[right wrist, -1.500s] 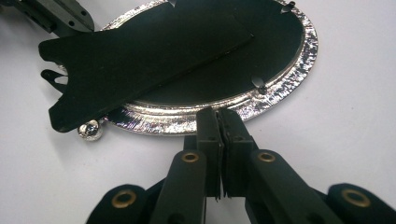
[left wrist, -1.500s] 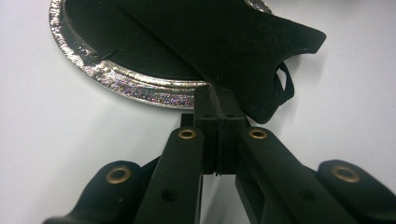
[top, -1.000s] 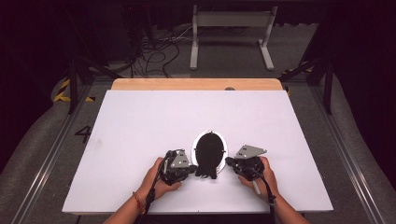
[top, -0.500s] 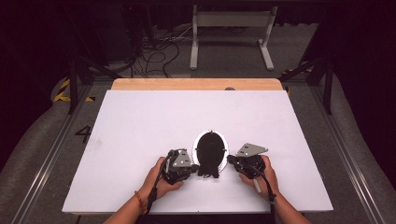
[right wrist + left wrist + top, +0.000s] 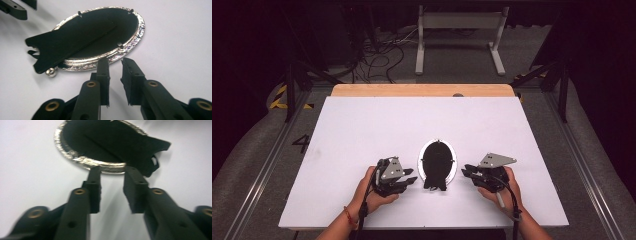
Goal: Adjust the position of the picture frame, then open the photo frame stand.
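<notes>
Evenly lit white table (image 5: 362,130) in high view; dark, underexposed surroundings beyond its edges. Soft focus overall, mild grain. Soft, short shadows under both hands, suggesting overhead light. In left gripper view, motion blur on near jaws and on silver frame (image 5: 75,157); faint vignetting at corners. In right gripper view, sharper focus; speckled glare along silver frame (image 5: 130,42); black backing featureless, detail lost.

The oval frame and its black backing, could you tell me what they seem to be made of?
Oval frame: probably silver-toned metal, with a glittery, textured rim. Black backing: matte, flat and stiff, perhaps card or velvet-covered board; the look leaves it open.
</notes>
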Motion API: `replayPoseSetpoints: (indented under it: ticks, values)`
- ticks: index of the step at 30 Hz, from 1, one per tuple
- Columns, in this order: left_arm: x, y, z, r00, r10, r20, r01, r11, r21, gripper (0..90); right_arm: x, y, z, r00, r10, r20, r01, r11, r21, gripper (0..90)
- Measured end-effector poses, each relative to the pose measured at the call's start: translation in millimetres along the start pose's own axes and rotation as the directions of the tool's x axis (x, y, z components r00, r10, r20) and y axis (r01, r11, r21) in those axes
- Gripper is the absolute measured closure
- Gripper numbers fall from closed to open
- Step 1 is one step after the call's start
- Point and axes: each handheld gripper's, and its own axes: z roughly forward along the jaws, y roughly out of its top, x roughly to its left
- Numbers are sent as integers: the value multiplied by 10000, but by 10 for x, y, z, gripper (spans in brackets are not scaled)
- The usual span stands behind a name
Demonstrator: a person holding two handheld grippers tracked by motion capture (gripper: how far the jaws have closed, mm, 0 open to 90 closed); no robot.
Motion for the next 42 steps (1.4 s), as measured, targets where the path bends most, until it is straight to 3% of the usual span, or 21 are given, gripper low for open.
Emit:
replayPoseSetpoints:
  ticks: [5,7,8,9,13,17,19,21,23,27,35,42]
  values:
    - [13,-45,-105,9996,-269,-109,267,9996,-115,564,-16,5,-76,9997,-163,-155,164,9999,43,719]
    - [-15,-99,-131,9977,-499,-460,496,9987,-85,453,-28,2,-87,9992,-383,-63,385,9987,340,712]
    - [-37,-134,-146,9979,-449,-463,452,9990,42,405,-37,-2,-90,9993,-346,-133,351,9985,416,704]
    - [-74,-198,-181,9974,-85,-716,107,9995,300,361,-46,-13,-93,9987,-375,-335,394,9975,593,696]
    - [-65,-377,-355,9966,-214,-796,241,9992,334,314,-43,-25,-107,9987,-256,-446,283,9977,620,671]
    - [47,-568,-510,9887,-679,-1335,755,9958,525,256,-10,-21,-101,9982,-254,-543,291,9972,695,657]
    - [112,-588,-562,9813,-1254,-1464,1292,9915,169,227,14,-6,-95,9975,-293,-647,339,9969,704,655]
    - [143,-582,-592,9759,-1495,-1591,1517,9884,16,203,51,13,-83,9967,-326,-750,385,9962,784,656]
    - [147,-575,-614,9777,-1359,-1598,1373,9905,-26,203,92,26,-61,9946,-390,-961,469,9956,807,656]
    - [139,-578,-572,9764,-1465,-1589,1475,9891,-54,203,174,34,-13,9903,-524,-1285,648,9935,938,656]
    - [96,-563,-387,9851,-1101,-1318,1174,9919,493,203,332,49,39,9859,-817,-1458,991,9882,1168,676]
    - [89,-578,-387,9838,-1162,-1367,1249,9906,566,198,541,96,144,9765,-1375,-1658,1624,9756,1479,699]
